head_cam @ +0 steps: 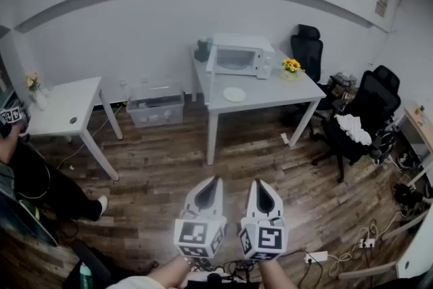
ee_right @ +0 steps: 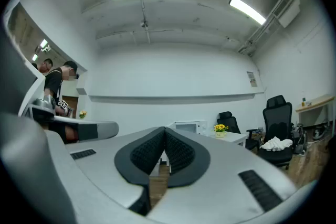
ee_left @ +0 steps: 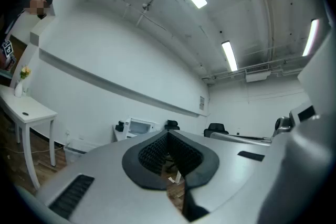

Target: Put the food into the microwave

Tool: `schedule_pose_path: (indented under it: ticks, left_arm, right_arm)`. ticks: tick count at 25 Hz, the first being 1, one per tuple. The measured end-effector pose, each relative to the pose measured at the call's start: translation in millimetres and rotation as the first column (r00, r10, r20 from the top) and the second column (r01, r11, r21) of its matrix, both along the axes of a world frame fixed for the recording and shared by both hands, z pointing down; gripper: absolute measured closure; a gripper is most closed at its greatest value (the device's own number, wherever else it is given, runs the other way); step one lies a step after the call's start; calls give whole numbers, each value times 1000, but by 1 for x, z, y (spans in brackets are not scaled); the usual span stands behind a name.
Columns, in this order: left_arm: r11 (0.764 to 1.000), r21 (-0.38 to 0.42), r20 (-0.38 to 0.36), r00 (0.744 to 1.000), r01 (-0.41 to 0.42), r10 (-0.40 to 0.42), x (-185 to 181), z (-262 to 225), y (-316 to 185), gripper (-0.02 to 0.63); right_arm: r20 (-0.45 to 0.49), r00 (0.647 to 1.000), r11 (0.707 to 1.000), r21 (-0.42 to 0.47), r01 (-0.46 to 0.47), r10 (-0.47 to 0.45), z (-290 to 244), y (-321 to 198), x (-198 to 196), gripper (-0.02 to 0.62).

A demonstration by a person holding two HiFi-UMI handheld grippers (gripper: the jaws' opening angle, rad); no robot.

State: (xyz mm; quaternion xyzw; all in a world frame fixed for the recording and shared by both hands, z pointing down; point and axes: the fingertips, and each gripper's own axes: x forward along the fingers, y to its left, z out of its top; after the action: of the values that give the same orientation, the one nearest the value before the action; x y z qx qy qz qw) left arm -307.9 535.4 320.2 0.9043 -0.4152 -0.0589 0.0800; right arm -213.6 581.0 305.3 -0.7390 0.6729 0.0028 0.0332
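Note:
A white microwave point(head_cam: 238, 59) stands with its door swung open on the grey table point(head_cam: 270, 95) across the room; it also shows small in the left gripper view point(ee_left: 139, 127) and the right gripper view point(ee_right: 188, 126). A white plate point(head_cam: 234, 94) lies on that table in front of it; what is on it is too small to tell. My left gripper point(head_cam: 215, 179) and right gripper point(head_cam: 258, 182) are side by side near the bottom of the head view, level, far from the table. Both are shut with nothing between the jaws.
A second white table point(head_cam: 64, 107) stands at left with a small flower vase point(head_cam: 32, 83). A clear storage bin point(head_cam: 155, 105) sits on the floor by the wall. Yellow flowers point(head_cam: 291, 66) stand beside the microwave. Black office chairs point(head_cam: 369, 105) are at right. A person point(head_cam: 20, 166) is at far left.

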Motion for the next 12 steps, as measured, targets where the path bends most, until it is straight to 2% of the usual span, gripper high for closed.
schedule_pose_path:
  ticks: [8, 12]
  left_arm:
    - [1000, -6, -3, 1000, 6, -6, -2, 0, 4, 597]
    - [1000, -7, -1, 1000, 12, -12, -4, 1, 6, 597]
  right_arm:
    - [0, 1000, 1000, 10, 18, -18, 4, 1, -3, 574]
    - [3, 1000, 1000, -10, -7, 7, 6, 2, 0, 574]
